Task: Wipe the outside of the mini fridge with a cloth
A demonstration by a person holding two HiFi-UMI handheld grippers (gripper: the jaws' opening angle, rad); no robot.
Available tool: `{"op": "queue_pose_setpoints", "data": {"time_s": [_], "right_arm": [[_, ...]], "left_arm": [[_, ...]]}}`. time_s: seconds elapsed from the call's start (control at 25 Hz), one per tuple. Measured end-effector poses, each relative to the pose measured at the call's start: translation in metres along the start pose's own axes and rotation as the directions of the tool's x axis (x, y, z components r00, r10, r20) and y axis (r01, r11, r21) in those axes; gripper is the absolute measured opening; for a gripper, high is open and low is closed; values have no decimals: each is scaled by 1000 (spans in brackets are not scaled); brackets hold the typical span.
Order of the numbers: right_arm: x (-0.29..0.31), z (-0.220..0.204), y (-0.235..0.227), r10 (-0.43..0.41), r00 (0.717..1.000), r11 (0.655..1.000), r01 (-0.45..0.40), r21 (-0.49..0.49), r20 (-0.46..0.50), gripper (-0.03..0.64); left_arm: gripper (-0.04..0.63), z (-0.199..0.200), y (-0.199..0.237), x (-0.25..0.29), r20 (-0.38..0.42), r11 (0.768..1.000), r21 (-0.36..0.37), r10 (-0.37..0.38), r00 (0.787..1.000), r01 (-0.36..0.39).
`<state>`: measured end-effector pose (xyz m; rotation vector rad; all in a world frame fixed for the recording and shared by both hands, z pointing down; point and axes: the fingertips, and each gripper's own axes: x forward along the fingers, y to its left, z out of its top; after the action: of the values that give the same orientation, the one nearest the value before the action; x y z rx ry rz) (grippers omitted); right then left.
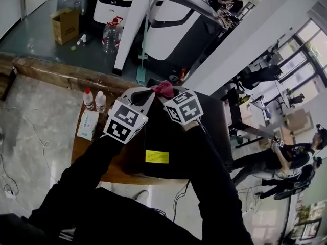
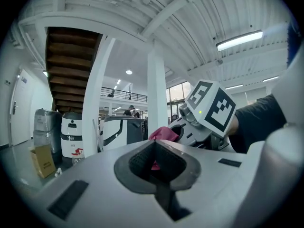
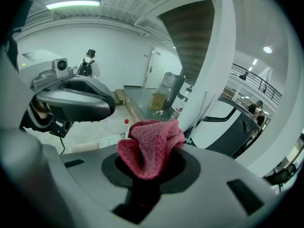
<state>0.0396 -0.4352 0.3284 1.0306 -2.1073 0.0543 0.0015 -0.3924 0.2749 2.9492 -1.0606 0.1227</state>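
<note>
A large workshop-like hall is shown: white machines, a cardboard box, a staircase, a railed gallery and ceiling lamps are seen.

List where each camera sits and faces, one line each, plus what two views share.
Head view: on the person's head, facing steeply down at the black mini fridge; both sleeves, left gripper and right gripper show.
Left gripper view: on the left gripper, facing across the hall; its shut jaws show.
Right gripper view: on the right gripper, facing across the hall; its jaws hold the pink cloth.
Shared: both gripper views show the cloth and the other gripper.
</note>
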Motion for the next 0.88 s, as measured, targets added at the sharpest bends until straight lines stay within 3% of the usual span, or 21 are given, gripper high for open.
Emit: {"op": "queue_pose_setpoints", "data": {"time_s": [0.36,0.64,0.88], "right_arm": [[-39,-50,-14,-9,1000,998,7,-69,-27,89],[-98,-120,-78,-39,999,999,38,-17,-36,89],[-144,-183,-135,-70,996,997,71,16,-50,89]], "left_arm": [[6,23,-60,-7,-20,996,45,73,997,-72],[6,39,-151,39,-68,999,49,18,998,-14],[6,53,-220,81,-61,998,67,-13,998,17]]}}
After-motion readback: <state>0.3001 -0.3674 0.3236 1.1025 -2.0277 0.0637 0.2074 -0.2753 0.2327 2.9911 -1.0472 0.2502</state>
